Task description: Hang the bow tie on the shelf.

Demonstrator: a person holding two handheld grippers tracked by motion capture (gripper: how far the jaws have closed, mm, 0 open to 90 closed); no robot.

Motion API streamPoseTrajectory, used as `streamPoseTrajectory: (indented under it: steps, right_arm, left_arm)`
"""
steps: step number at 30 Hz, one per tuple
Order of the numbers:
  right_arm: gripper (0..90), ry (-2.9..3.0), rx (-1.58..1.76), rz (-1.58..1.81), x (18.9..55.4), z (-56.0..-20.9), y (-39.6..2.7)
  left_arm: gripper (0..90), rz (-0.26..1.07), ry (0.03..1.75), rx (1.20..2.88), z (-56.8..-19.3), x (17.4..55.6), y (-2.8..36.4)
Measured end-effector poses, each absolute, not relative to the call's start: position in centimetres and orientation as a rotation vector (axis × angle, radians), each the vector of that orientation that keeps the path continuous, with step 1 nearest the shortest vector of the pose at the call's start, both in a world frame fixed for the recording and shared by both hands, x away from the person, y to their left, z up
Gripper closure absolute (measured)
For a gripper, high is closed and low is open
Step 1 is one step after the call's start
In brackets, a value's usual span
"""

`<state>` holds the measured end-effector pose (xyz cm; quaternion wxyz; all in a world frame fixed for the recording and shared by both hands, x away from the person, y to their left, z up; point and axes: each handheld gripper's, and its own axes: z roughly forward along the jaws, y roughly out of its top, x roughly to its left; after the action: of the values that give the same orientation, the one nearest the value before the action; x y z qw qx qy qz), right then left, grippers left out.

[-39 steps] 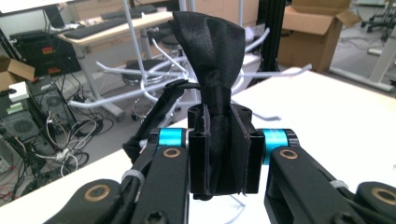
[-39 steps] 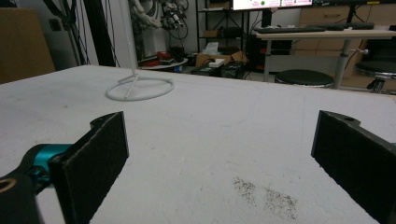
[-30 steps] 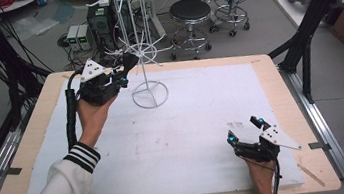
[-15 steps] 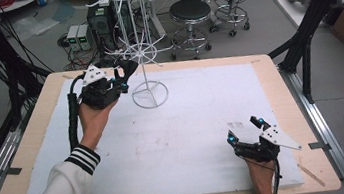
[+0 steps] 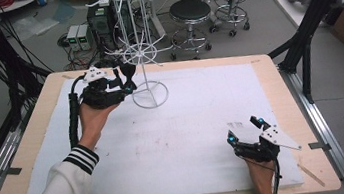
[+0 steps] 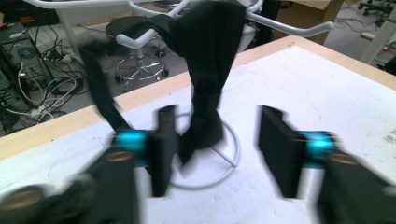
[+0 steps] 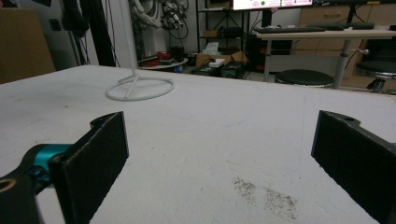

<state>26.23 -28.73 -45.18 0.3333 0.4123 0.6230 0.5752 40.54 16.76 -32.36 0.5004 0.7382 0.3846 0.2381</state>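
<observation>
Left fingers (image 6: pixel 168 149) just opening, black cloth (image 6: pixel 205 70) hanging between them from white rack (image 5: pixel 140 55).

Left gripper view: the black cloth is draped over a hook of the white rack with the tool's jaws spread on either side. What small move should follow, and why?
Probably draw the left tool straight back from the rack. Its jaws have just been opening and now stand apart, and the black cloth hangs from a hook between them without either pad pressing on it. Backing out without snagging it should leave it hanging.
</observation>
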Motion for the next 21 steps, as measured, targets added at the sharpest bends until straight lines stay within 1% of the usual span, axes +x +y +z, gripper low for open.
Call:
streamPoseTrajectory:
  steps: [1, 3, 4, 8, 12, 14, 18, 21]
  right_arm:
    - [2.9, 1.627, 1.076, 1.501, 26.2, -45.2, -28.7]
    - [2.9, 1.628, 1.077, 1.499, 26.2, -45.2, -28.7]
    - [2.9, 1.628, 1.074, 1.497, 26.2, -45.2, -28.7]
    - [2.9, 1.626, 1.069, 1.497, 26.2, -45.2, -28.7]
    - [2.9, 1.625, 1.064, 1.495, 26.2, -45.2, -28.7]
    - [2.9, 1.625, 1.065, 1.498, 26.2, -45.2, -28.7]
    - [2.9, 1.625, 1.06, 1.497, 26.2, -45.2, -28.7]
    - [2.9, 1.626, 1.059, 1.492, 26.2, -45.2, -28.6]
  left_arm:
    - [33.3, 0.583, 0.931, 1.784, -32.3, 40.5, 16.8]
    - [18.6, 0.587, 0.933, 1.786, -32.4, 40.6, 16.9]
    - [14.3, 0.574, 0.932, 1.791, -32.4, 40.6, 17.0]
    - [12.4, 0.576, 0.91, 1.774, -32.6, 40.0, 17.8]
    - [11.2, 0.572, 0.879, 1.762, -33.1, 38.7, 19.6]
    - [11.1, 0.567, 0.862, 1.749, -33.4, 37.7, 20.7]
    - [11.1, 0.608, 0.833, 1.713, -34.3, 35.7, 23.1]
    - [11.1, 0.623, 0.814, 1.674, -35.7, 33.6, 25.1]
